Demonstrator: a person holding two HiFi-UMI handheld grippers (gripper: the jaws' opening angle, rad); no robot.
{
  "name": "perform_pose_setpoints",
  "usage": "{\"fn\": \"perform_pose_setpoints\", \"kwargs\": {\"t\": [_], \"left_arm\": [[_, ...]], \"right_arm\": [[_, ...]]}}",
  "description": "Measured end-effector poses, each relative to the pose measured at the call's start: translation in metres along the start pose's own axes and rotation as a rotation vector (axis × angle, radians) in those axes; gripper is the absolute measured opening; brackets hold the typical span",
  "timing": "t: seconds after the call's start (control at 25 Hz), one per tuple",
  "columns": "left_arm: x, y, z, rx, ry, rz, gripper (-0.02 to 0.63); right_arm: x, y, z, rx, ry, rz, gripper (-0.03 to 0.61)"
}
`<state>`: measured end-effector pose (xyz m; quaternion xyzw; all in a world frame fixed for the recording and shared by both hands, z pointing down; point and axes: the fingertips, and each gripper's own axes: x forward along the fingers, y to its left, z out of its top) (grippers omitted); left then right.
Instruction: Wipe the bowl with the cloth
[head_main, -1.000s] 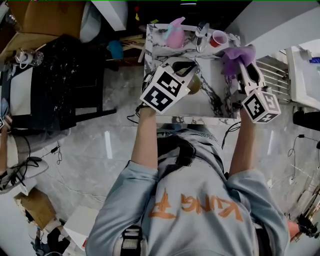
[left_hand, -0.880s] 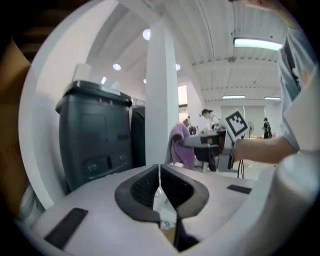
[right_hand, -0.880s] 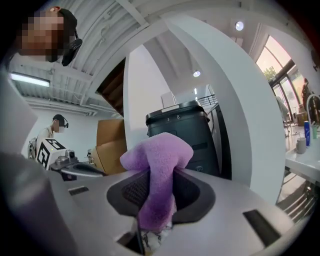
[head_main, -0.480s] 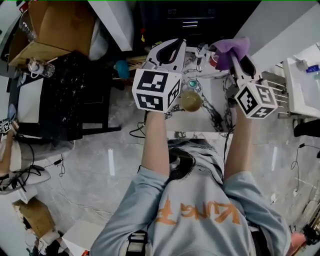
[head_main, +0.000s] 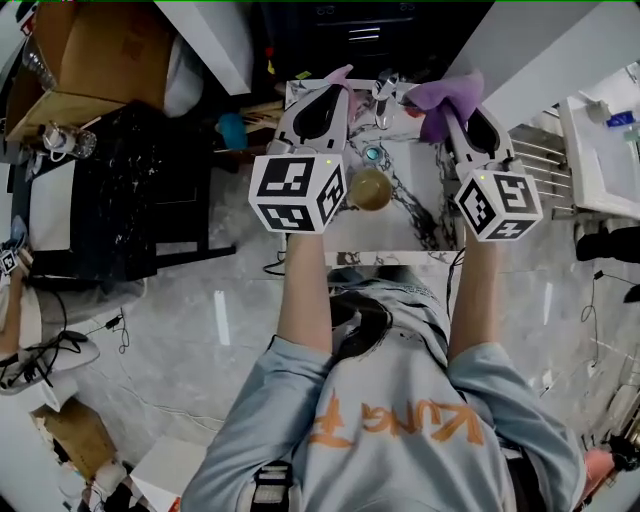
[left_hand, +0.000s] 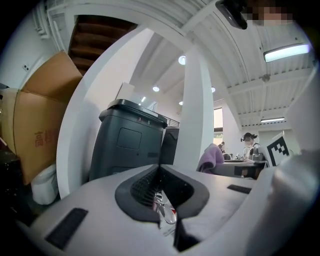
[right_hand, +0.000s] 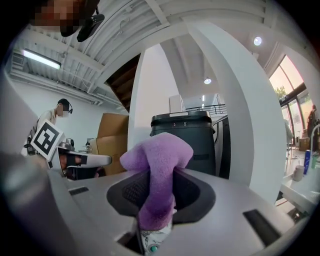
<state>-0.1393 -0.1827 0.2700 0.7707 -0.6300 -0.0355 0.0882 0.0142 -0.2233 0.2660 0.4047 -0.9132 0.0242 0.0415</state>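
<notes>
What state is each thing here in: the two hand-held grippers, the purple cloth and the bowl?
Left gripper: jaws shut, nothing between them.
Right gripper: jaws shut on the cloth.
Cloth: bunched up, pinched between the right jaws, its top poking out above them.
Bowl: sitting on the marble table, held by neither gripper.
</notes>
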Motion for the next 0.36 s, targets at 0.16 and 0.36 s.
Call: {"fn": "perform_pose_setpoints", "kwargs": {"t": [0.16,0.36], "left_arm": [[0.002,-0.016,0.003,0.025,0.006,0.019,0.028],[0.004,-0.052,0.013,0.046,-0.009,0.044,0.028]], "right_arm": [[-0.015,-0.013,0.004,0.002,-0.017,0.003,0.127],[-0.042,-0.041,0.010,0.000,-0.020,0.008,0.127]]}}
